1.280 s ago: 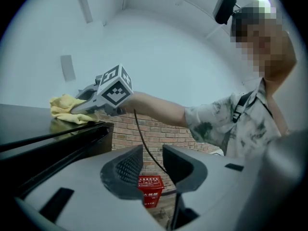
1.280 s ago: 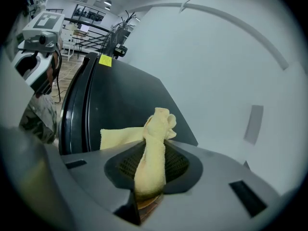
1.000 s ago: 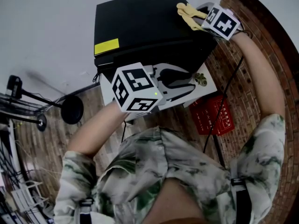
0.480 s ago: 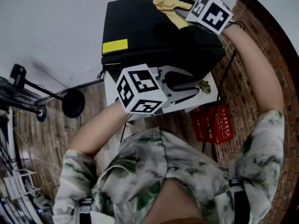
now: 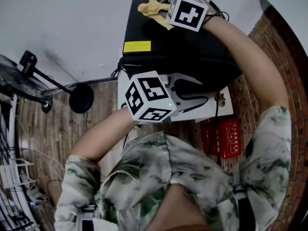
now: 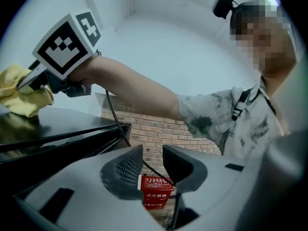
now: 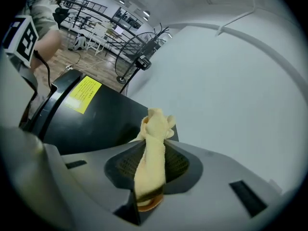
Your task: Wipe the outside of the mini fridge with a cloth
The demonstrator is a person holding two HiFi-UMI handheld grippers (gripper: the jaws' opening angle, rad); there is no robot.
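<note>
The black mini fridge (image 5: 178, 52) stands on a white stand, seen from above in the head view, with a yellow label (image 5: 137, 46) on its top near the front left. My right gripper (image 5: 162, 11) is over the fridge's back left part, shut on a yellow cloth (image 5: 153, 8) that rests on the top. In the right gripper view the yellow cloth (image 7: 151, 153) is pinched between the jaws above the fridge top (image 7: 96, 119). My left gripper (image 5: 192, 94) hangs open in front of the fridge with nothing in it; its fingers (image 6: 125, 170) frame a red box below.
A red crate (image 5: 222, 137) sits on the brick-pattern floor at the right of the white stand (image 5: 126, 97). A black round-based stand (image 5: 81, 98) and metal racks (image 5: 14, 85) are on the left. A white wall (image 5: 62, 28) runs behind the fridge. A black cable (image 5: 216, 129) hangs by the stand.
My right gripper has slid leftward across the fridge top with the cloth, from the back right corner to the back left. The left gripper has stayed in front of the fridge.
</note>
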